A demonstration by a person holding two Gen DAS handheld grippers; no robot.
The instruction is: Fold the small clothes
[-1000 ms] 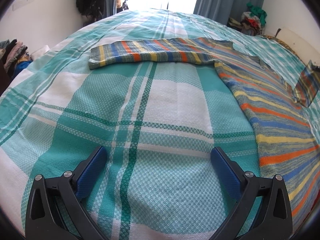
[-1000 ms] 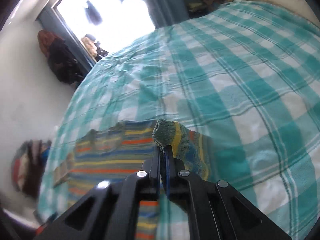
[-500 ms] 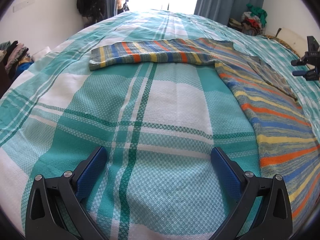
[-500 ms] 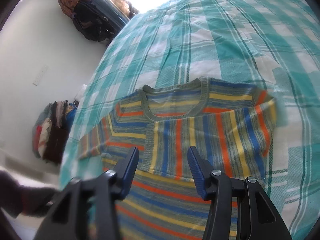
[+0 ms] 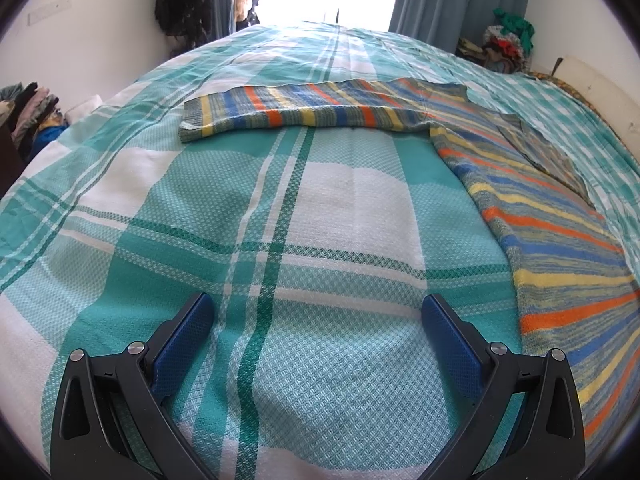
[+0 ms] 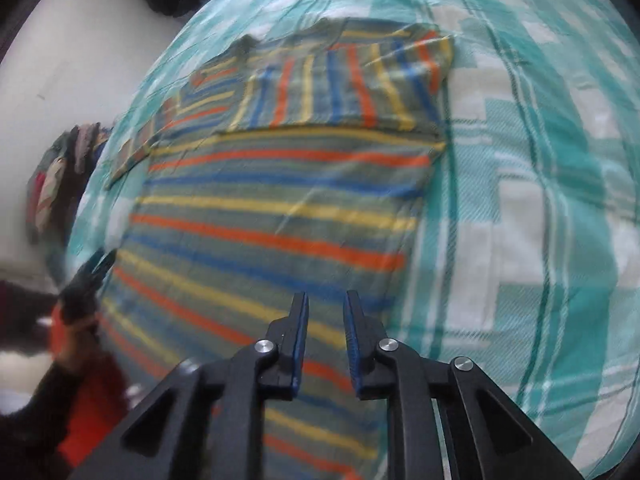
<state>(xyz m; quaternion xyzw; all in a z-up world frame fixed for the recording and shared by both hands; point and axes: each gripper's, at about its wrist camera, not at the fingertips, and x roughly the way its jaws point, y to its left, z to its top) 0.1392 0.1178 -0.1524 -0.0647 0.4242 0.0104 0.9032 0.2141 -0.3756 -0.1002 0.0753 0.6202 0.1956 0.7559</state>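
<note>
A striped knit sweater (image 6: 276,200) in grey-green, orange, blue and yellow lies flat on the teal plaid bedspread (image 6: 520,208). Its right sleeve (image 6: 352,84) is folded across the chest. In the left wrist view the sweater (image 5: 560,248) runs along the right, with its other sleeve (image 5: 296,110) stretched out to the left. My left gripper (image 5: 316,316) is open and empty, low over bare bedspread (image 5: 320,208) left of the sweater. My right gripper (image 6: 326,312) hovers above the sweater's lower body, jaws narrowly apart and empty.
A pile of clothes (image 5: 28,108) sits at the left by the wall, another pile (image 5: 506,42) in the far right corner. A bright doorway with a blue curtain (image 5: 448,0) is beyond the bed. The person's arm and the left gripper (image 6: 84,280) show at the left of the right wrist view.
My right gripper let go of the sleeve after laying it across the chest, pulled back over the sweater's lower body and narrowed its jaws. The left gripper has not moved.
</note>
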